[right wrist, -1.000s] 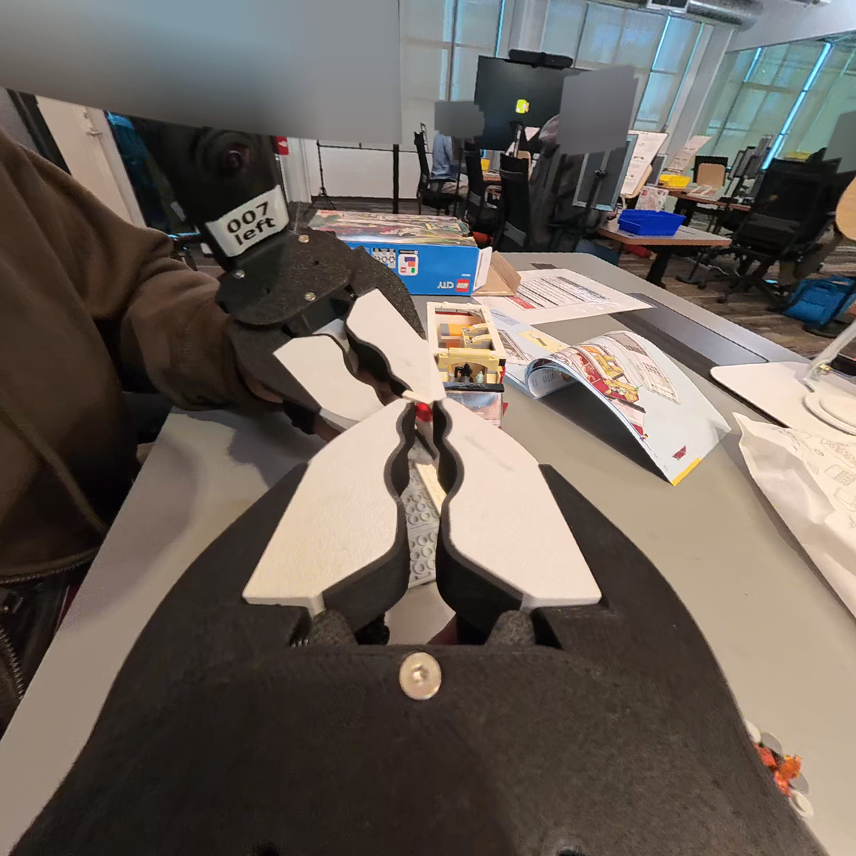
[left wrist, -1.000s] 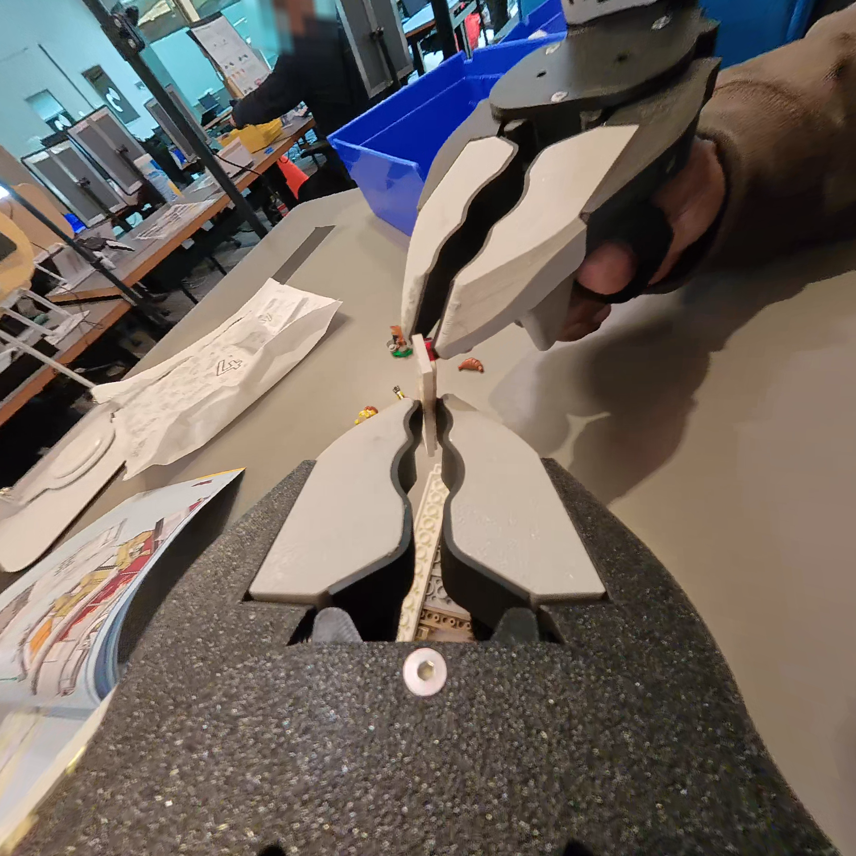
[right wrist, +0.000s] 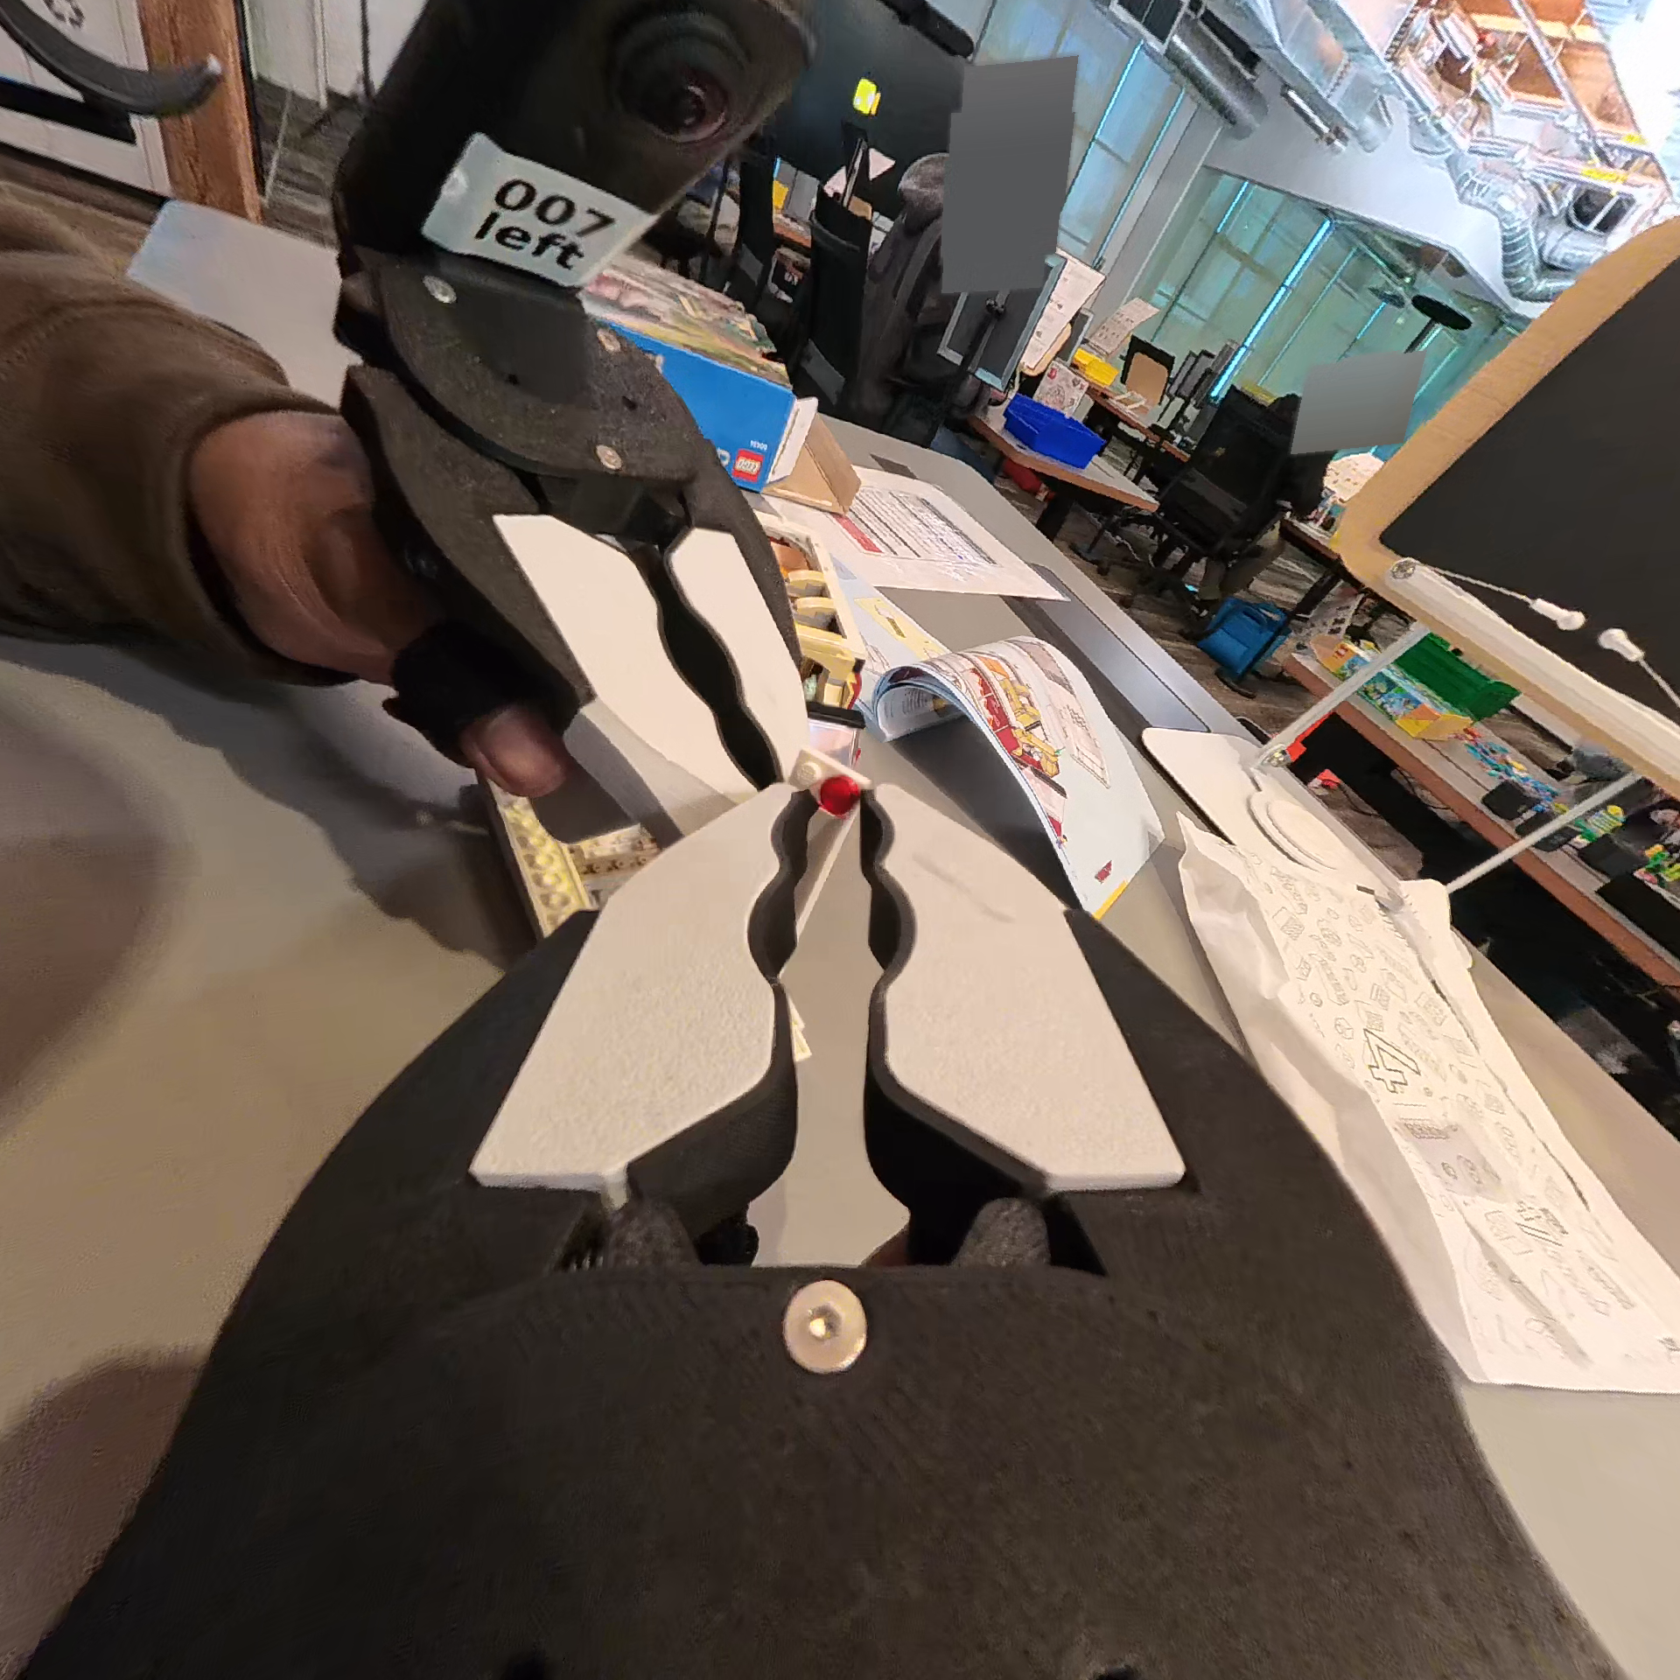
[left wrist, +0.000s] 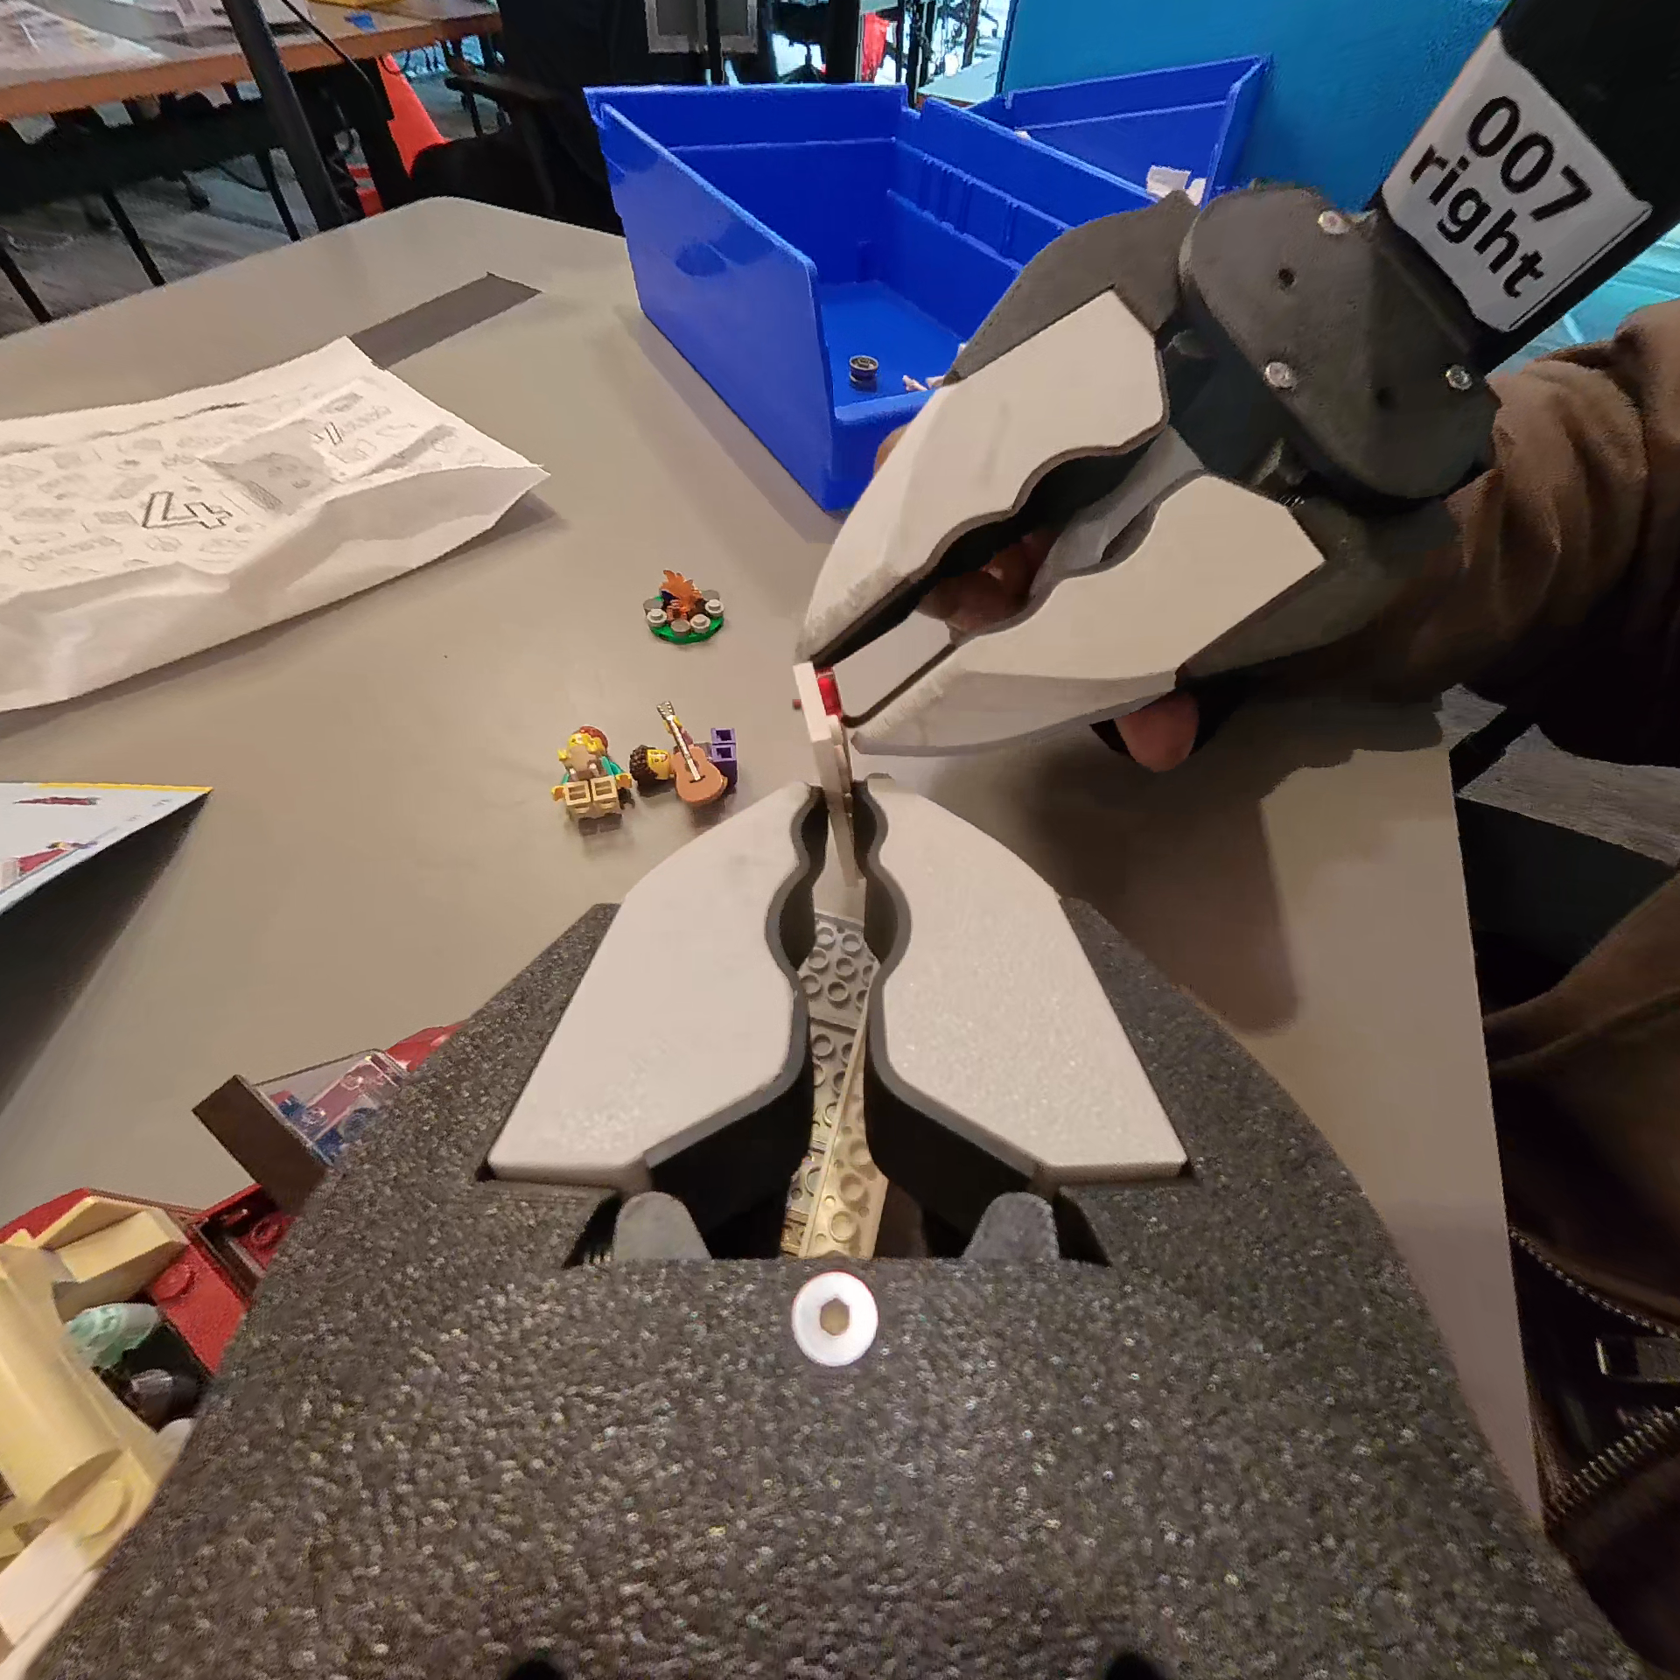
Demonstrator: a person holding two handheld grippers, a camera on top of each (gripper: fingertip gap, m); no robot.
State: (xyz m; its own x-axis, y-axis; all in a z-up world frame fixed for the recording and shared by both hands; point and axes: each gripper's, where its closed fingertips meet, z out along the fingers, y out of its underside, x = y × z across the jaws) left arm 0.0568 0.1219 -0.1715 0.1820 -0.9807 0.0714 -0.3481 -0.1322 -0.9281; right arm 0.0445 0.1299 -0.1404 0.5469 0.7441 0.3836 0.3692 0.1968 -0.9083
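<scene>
My left hand-held gripper [left wrist: 841, 800] is closed on a thin white plate [left wrist: 832, 773] standing upright from its tips, with grey and tan studded plates [left wrist: 832, 991] below between the fingers. My right hand-held gripper [right wrist: 832, 800] has its tips around a small red round stud [right wrist: 836, 793] seated on that plate's top end; whether the pads press it I cannot tell. Behind on the desk [left wrist: 364, 818], the open-fronted blue bin [left wrist: 727, 255] holds a small dark ring [left wrist: 864, 370] and a pale scrap; a second blue bin [left wrist: 1136, 127] stands beyond. Minifigures [left wrist: 636, 768] and a printed paper bag [left wrist: 227, 491] lie near.
</scene>
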